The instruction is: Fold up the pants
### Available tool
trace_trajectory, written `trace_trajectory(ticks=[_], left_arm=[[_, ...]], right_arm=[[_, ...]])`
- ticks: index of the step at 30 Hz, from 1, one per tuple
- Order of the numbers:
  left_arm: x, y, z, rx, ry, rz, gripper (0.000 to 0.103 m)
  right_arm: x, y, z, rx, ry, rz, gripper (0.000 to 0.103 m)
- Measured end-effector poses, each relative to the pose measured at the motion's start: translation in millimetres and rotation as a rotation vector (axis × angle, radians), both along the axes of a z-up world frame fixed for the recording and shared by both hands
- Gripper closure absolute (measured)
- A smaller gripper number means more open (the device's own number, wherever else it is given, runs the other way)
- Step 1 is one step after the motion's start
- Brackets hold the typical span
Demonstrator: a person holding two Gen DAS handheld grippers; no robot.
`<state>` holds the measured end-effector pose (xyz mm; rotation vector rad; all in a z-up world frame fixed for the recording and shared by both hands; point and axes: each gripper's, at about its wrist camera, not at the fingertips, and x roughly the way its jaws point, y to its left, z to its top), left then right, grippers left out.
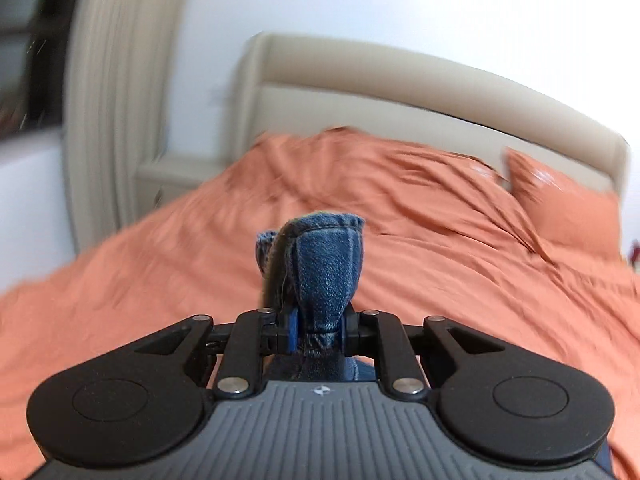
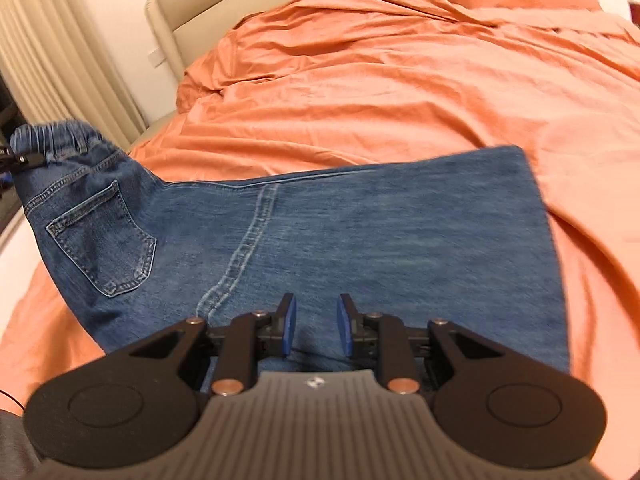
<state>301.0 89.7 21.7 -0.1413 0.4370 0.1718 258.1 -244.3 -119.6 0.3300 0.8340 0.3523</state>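
Blue denim pants (image 2: 360, 220) lie spread across the orange bed, back pocket (image 2: 104, 240) up and elastic waistband (image 2: 60, 136) at the far left. My left gripper (image 1: 316, 320) is shut on a bunched fold of the pants (image 1: 324, 264), which sticks up between its blue pads. In the right wrist view that gripper's tip (image 2: 16, 160) clamps the waistband end, lifted off the bed. My right gripper (image 2: 316, 320) sits at the near edge of the pants, mid-length. Its pads stand a little apart with wrinkled denim filling the gap, so it looks shut on the fabric.
The orange bedsheet (image 2: 400, 80) is rumpled, with an orange pillow (image 1: 568, 208) at the far right by the beige headboard (image 1: 400, 80). Beige curtains (image 1: 108, 100) and a white wall stand to the left of the bed.
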Motion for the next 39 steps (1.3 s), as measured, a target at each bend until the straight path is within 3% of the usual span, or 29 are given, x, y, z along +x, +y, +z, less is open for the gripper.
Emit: trace_trajectory(ticks=[5, 11, 13, 16, 17, 18, 20, 22, 26, 31, 34, 39], left_arm=[[-9, -109, -9, 0.198, -0.01, -0.124, 0.083], [-22, -216, -76, 0.385, 0.048, -0.301, 0.084], [-30, -241, -108, 0.436, 0.121, -0.389, 0.083], [-29, -257, -147, 0.449, 0.299, -0.492, 0.081], [-27, -258, -154, 0.45, 0.34, -0.507, 0.076], [-27, -256, -157, 0.433, 0.362, -0.521, 0.074], [-23, -250, -153, 0.359, 0.391, -0.561, 0.049], [-14, -240, -144, 0.246, 0.437, -0.61, 0.037], [-4, -219, -129, 0.037, 0.478, -0.658, 0.032], [-5, -183, -109, -0.201, 0.432, -0.711, 0.031], [-4, -155, -96, -0.236, 0.354, -0.674, 0.031], [12, -98, -88, -0.172, 0.243, -0.482, 0.033]], right_arm=[[-6, -33, 1, 0.072, 0.066, -0.069, 0.083], [-11, -62, 6, 0.163, 0.076, -0.135, 0.083], [-11, -69, 4, 0.18, 0.097, -0.154, 0.083], [-9, -78, -4, 0.204, 0.142, -0.173, 0.083], [-8, -80, -7, 0.209, 0.156, -0.175, 0.083], [-7, -81, -9, 0.211, 0.169, -0.18, 0.083], [-5, -81, -13, 0.213, 0.186, -0.183, 0.081], [-3, -81, -14, 0.214, 0.192, -0.18, 0.074], [-3, -79, -14, 0.206, 0.188, -0.175, 0.072], [-3, -80, -11, 0.218, 0.163, -0.181, 0.071], [-3, -77, -8, 0.247, 0.121, -0.155, 0.071], [8, -67, -12, 0.377, 0.091, -0.105, 0.071]])
